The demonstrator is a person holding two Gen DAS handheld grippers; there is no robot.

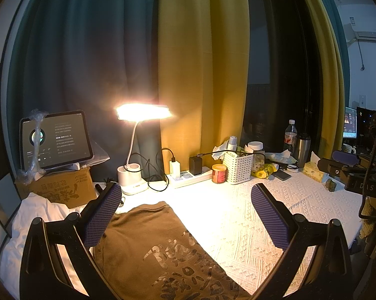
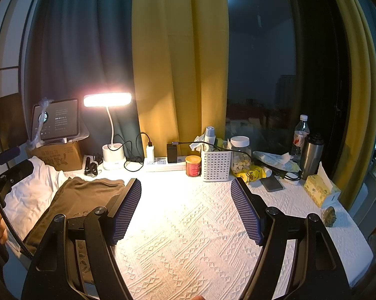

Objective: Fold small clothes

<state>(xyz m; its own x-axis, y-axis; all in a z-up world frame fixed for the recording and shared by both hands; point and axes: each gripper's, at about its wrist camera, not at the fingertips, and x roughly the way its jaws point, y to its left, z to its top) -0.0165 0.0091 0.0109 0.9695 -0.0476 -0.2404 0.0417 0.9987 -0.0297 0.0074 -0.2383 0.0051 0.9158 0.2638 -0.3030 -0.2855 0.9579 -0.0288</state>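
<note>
Left hand-held gripper [image 1: 185,215]: fingers apart, nothing held, over collar | Right hand-held gripper [image 2: 185,210]: fingers apart, nothing held, over bare white textured table [image 2: 188,237] | Brown printed cotton T-shirt [image 1: 148,245]: flat, 9 o'clock of table, partly on white cloth [image 2: 30,195] | Advice: pinch one shoulder edge each, lift evenly, clear of lit white desk lamp [image 1: 135,145] at 12 o'clock.

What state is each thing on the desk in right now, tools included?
Left tool: open, holding nothing.
Right tool: open, holding nothing.
Brown T-shirt: lying flat, print up.
White garment: rumpled beside the shirt.
Desk lamp: lit.
Tablet: screen on, propped on a cardboard box.
Glass jar: lid on.
Water bottle: capped, upright.
</note>
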